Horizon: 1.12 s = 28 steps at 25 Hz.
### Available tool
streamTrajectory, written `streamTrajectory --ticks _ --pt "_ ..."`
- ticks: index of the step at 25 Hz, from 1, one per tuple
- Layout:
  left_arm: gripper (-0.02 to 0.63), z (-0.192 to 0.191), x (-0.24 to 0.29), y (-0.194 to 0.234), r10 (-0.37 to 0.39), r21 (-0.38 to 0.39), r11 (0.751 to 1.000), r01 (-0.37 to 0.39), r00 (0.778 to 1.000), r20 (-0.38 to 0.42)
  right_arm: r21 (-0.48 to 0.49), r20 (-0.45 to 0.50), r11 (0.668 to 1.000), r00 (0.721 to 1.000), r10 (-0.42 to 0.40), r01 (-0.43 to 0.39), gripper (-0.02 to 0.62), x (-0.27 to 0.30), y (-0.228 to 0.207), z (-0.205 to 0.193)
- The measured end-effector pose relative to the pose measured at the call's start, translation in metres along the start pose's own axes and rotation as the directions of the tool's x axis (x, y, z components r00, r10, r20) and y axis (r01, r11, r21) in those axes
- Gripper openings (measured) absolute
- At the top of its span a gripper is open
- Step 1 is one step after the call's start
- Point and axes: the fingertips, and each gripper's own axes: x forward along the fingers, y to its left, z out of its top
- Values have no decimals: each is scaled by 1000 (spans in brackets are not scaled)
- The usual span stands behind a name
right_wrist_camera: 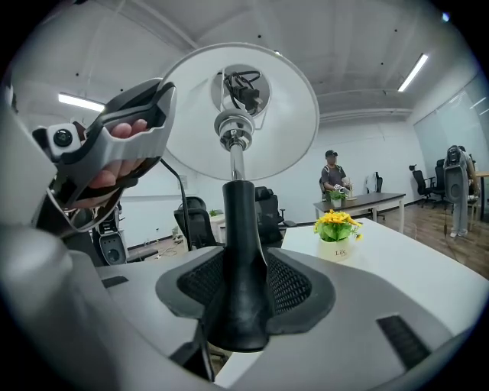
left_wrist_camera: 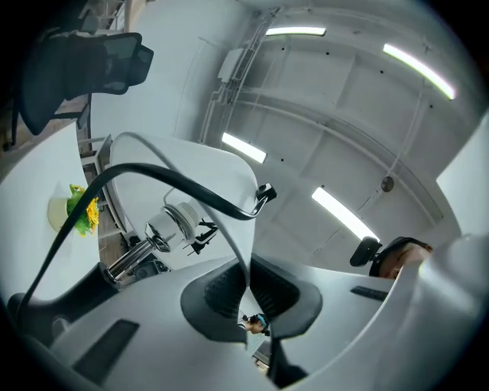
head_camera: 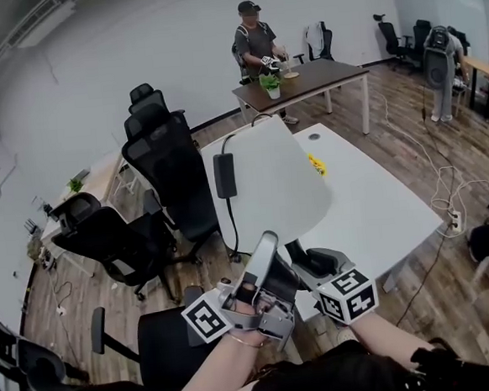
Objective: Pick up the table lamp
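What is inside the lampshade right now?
Inside the lampshade, a chrome socket tops the stem, with a black wire fitting above it. No bulb shows. In the head view the shade covers all of this.

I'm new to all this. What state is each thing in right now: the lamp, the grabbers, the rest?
Table lamp: unlit, tilted, held clear of the white table.
Left gripper: shut on the lampshade rim.
Right gripper: shut on the lamp's black stem.
Power adapter: dangling freely.
Flower pot: upright on the table.
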Motion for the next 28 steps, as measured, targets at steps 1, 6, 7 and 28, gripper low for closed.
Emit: streamTrajectory --ticks 1,6,7,28 --pt "18 -3 -4 -9 -10 2 1000 10 1000 -11 0 7 1000 1000 -2 2 184 -6 8 -1" --pt "18 -13 -15 -43 -34 18 999 35 998 -45 -1 25 1000 1000 -15 15 184 -32 36 0" --pt "18 -15 -17 -49 -40 20 999 41 998 -49 -3 27 1000 999 -19 19 184 -36 39 1" --pt "18 -45 1 -82 -70 53 996 71 997 -26 -51 15 999 1000 19 -19 186 -74 36 17"
